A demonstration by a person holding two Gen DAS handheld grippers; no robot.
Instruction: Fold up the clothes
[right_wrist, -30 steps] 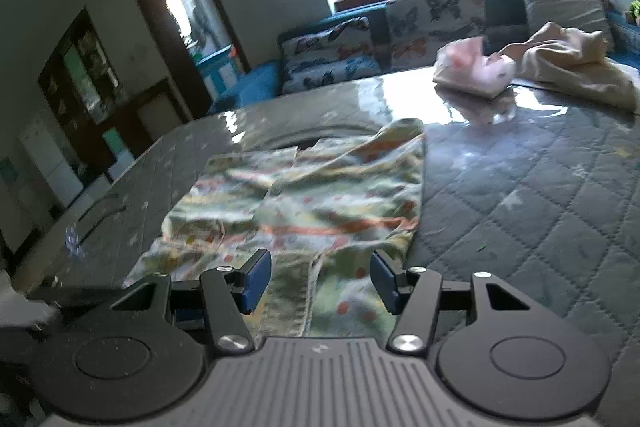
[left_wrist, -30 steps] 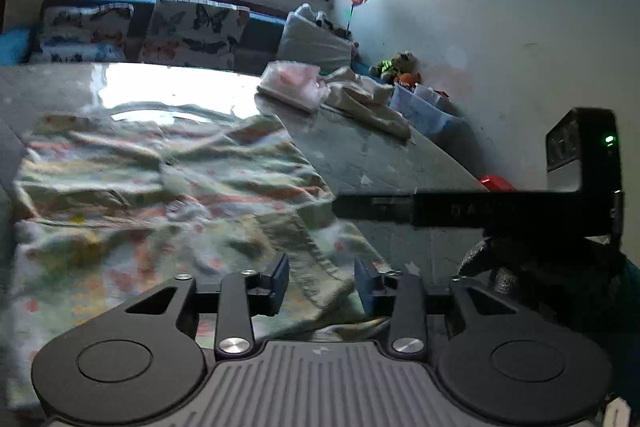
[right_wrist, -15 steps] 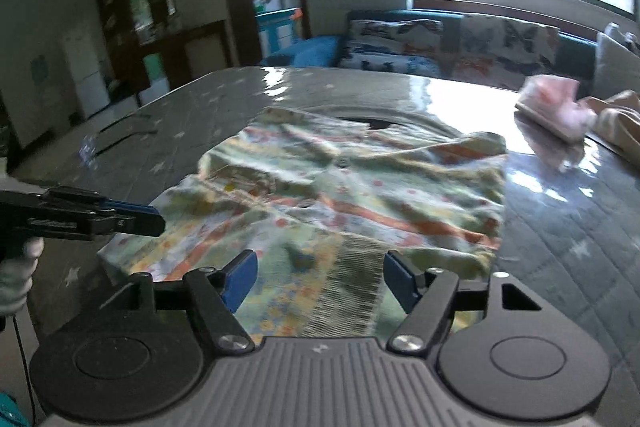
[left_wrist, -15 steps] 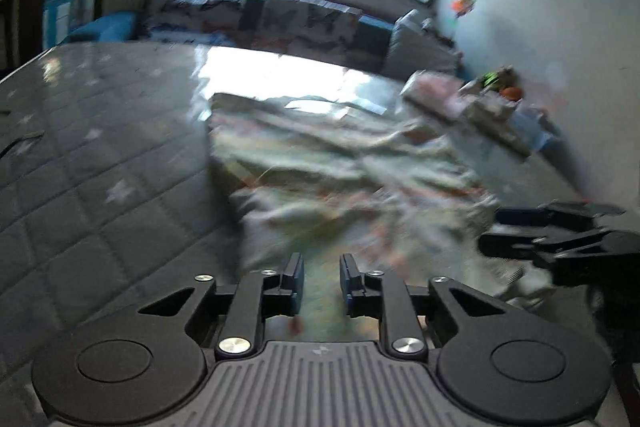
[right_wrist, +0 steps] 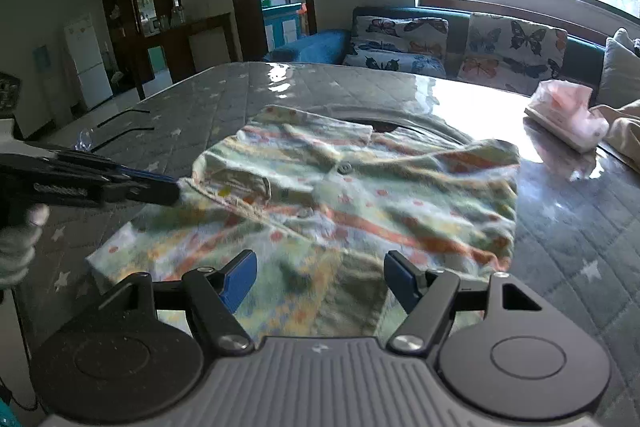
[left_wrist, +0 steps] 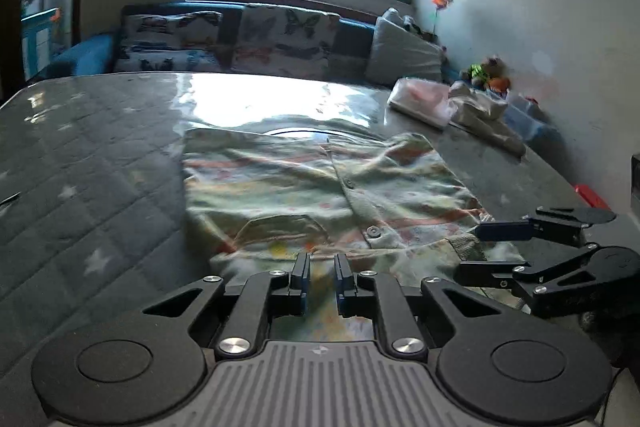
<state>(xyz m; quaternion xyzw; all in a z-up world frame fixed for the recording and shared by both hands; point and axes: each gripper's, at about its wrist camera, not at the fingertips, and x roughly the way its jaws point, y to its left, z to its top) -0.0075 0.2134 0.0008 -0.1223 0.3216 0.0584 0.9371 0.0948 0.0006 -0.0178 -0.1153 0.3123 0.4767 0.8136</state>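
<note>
A pale green button shirt point(left_wrist: 320, 187) with orange and yellow print lies flat, front up, on the grey quilted table point(left_wrist: 100, 167), collar away from me. My left gripper point(left_wrist: 322, 279) is at the shirt's near left edge, below the chest pocket. Its jaws are drawn in to a narrow gap with fabric between them. In the right wrist view the left gripper point(right_wrist: 176, 187) comes in from the left and touches the edge of the shirt point(right_wrist: 380, 195). My right gripper point(right_wrist: 322, 279) is wide open over the hem. The left wrist view shows the right gripper point(left_wrist: 476, 251) straddling the near right corner.
A folded pink garment point(right_wrist: 564, 119) and a beige one point(right_wrist: 624, 131) lie at the table's far right. A sofa with butterfly cushions point(left_wrist: 280, 39) runs behind the table. Thin black items point(right_wrist: 124, 125) lie at the far left. A gloved hand point(right_wrist: 16, 247) holds the left gripper.
The left gripper swung to the shirt's near left edge and its jaws narrowed onto the fabric. The right gripper shifted toward the hem and opened wider.
</note>
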